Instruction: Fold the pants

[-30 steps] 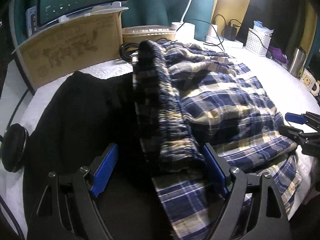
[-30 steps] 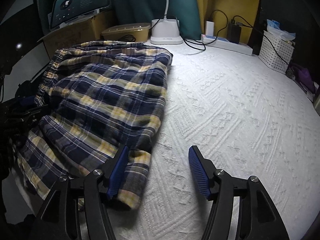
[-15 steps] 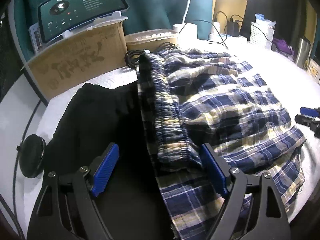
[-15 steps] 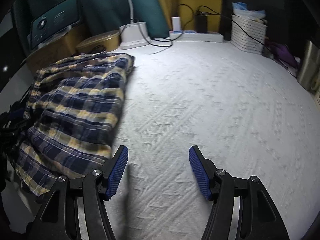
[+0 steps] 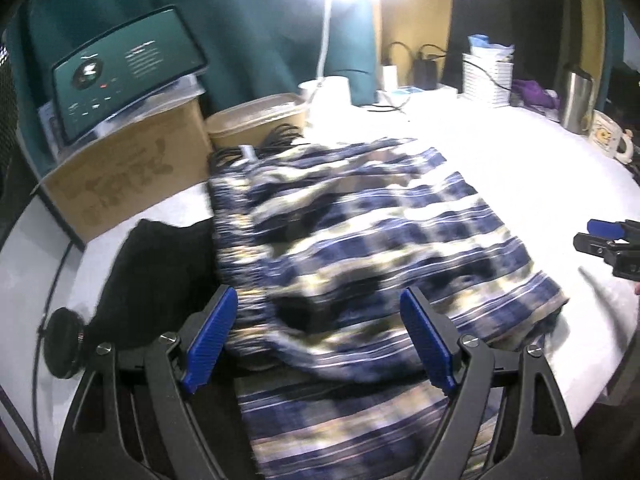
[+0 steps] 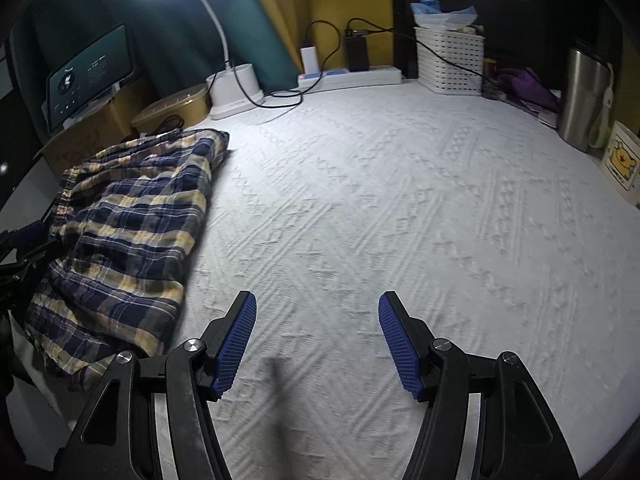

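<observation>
From the left wrist view, a round black case lies at the far left edge of the white cloth, and a black garment sits just beside it. Behind them stands a cardboard box with a screen on top. The plaid pants lie folded in a thick stack at the middle, touching the black garment along their left edge; this view is blurred. The left gripper is at the stack's near edge with its jaws wide apart, holding nothing, and plaid fabric shows between and below the blue pads. A lamp base stands behind the pants, a steel tumbler far right.

In the right wrist view the pants lie at the left side of the cloth. The right gripper is over bare cloth, just beside the pants' right edge, jaws apart and empty. A white basket and tumbler stand at the back right
</observation>
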